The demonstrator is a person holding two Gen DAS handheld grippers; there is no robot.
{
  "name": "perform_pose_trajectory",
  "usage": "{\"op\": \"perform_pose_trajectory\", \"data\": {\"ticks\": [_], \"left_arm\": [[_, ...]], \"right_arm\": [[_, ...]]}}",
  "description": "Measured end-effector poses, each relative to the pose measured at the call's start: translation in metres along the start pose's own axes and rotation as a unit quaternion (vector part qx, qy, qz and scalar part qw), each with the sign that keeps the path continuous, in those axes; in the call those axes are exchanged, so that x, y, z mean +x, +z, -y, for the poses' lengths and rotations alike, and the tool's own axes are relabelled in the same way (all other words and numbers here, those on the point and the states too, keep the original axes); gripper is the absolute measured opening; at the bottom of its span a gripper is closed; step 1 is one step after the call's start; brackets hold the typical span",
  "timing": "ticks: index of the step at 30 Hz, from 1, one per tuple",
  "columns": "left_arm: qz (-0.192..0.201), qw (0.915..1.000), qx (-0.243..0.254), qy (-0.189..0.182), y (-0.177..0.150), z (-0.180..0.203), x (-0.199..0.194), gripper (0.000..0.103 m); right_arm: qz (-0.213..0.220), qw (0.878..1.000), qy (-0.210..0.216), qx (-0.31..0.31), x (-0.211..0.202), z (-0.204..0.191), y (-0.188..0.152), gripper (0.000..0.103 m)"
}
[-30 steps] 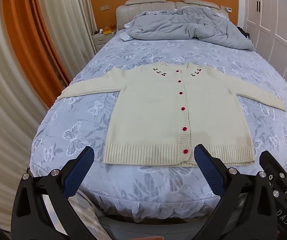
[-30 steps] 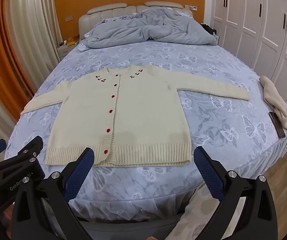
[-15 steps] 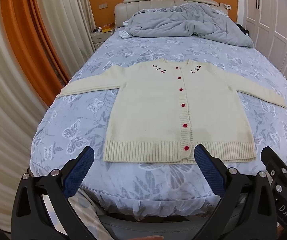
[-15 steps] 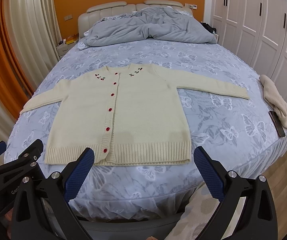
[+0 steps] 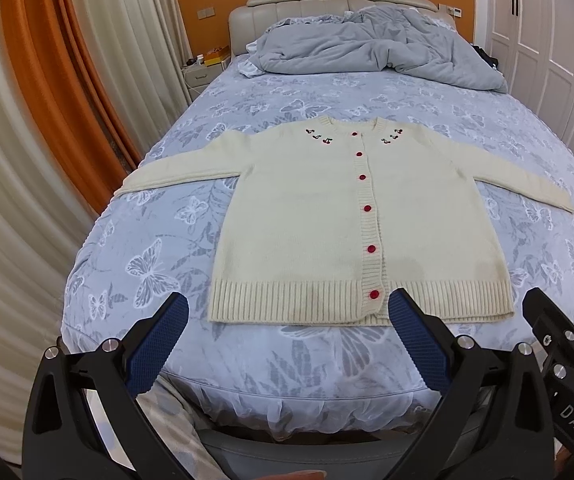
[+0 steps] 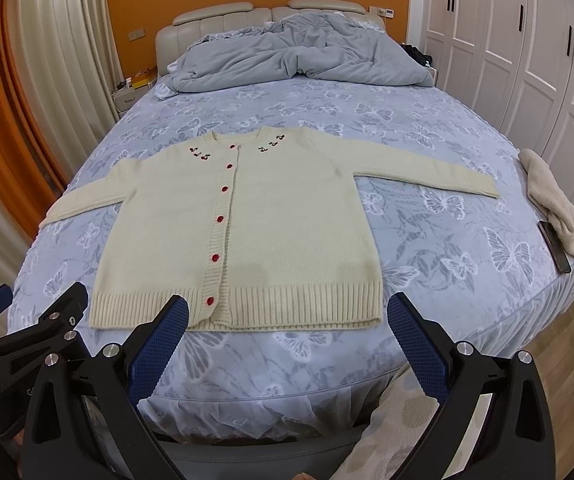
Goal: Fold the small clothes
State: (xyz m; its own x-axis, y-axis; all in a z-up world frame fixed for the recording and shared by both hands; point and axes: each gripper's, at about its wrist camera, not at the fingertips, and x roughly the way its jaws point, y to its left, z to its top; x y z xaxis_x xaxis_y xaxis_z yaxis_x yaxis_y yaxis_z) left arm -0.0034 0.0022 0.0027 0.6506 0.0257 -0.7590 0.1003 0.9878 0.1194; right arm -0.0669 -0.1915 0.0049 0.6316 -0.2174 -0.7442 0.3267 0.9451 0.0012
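Cream cardigan (image 5: 327,216) lies flat, buttoned, sleeves spread, mid-frame on the butterfly-print bed (image 5: 159,248). Left claw (image 5: 287,336) and right claw (image 6: 287,336) both hang spread wide, bottom of frame, gripping nothing.

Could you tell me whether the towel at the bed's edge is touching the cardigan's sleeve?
Apart. The right wrist view shows the towel beyond the sleeve's cuff, with blue bedspread between them.

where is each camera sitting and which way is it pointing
Left wrist: on the left hand-held gripper at the bed's foot, facing the headboard; its open fingers frame the cardigan's hem.
Right wrist: on the right hand-held gripper, alongside, facing likewise; fingers open.
Shared: cardigan, bed, grey duvet.
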Motion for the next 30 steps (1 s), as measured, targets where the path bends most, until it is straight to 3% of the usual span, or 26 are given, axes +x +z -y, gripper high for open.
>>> {"op": "perform_pose_trajectory", "data": {"ticks": [10, 30], "left_arm": [[-0.009, 1.0, -0.001, 0.003, -0.001, -0.002, 0.011, 0.098], [-0.049, 0.9988, -0.003, 0.001, 0.011, -0.001, 0.063, 0.098]], "right_arm": [[-0.004, 1.0, -0.001, -0.001, 0.007, 0.0, -0.002, 0.098], [-0.047, 0.999, -0.002, -0.005, 0.065, -0.008, 0.009, 0.098]]}}
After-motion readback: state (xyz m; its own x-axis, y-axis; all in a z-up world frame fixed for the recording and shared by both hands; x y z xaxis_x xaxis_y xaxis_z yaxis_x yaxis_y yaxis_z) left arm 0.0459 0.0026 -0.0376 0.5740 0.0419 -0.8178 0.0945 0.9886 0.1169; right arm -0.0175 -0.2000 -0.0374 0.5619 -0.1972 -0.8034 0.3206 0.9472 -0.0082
